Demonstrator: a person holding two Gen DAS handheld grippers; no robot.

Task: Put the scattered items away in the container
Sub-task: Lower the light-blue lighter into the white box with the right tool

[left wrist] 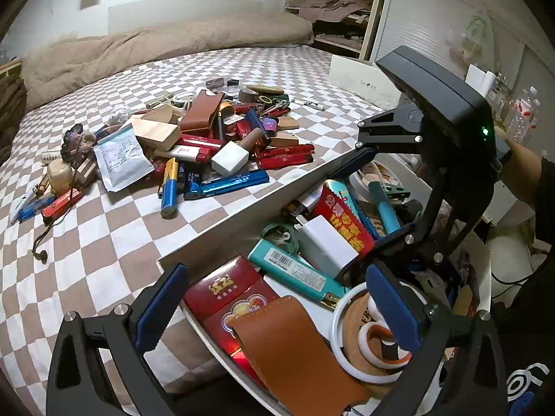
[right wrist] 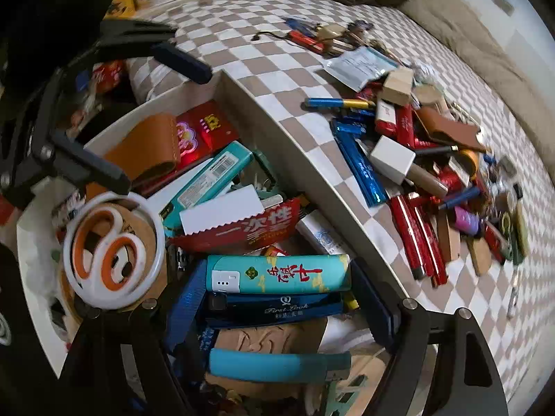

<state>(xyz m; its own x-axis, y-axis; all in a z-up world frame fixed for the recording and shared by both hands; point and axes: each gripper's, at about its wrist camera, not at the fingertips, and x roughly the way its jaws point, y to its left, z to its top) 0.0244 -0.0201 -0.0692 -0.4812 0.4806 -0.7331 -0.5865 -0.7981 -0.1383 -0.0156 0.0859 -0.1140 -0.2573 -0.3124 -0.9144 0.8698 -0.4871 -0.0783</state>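
Observation:
A white container on the checkered bed holds lighters, a red box, a brown leather case and a white charger. The scattered pile of lighters, boxes and packets lies beyond its rim. My right gripper hangs over the container, pointing steeply down. Its pads clamp a teal lighter end to end. A dark blue lighter sits between them too. My left gripper stands open above the leather case and red box with nothing between its fingers.
A rolled beige duvet lies along the far side of the bed. A white ring with orange swirls rests in the container's near corner. A person's arm reaches in from the right; bottles stand behind it.

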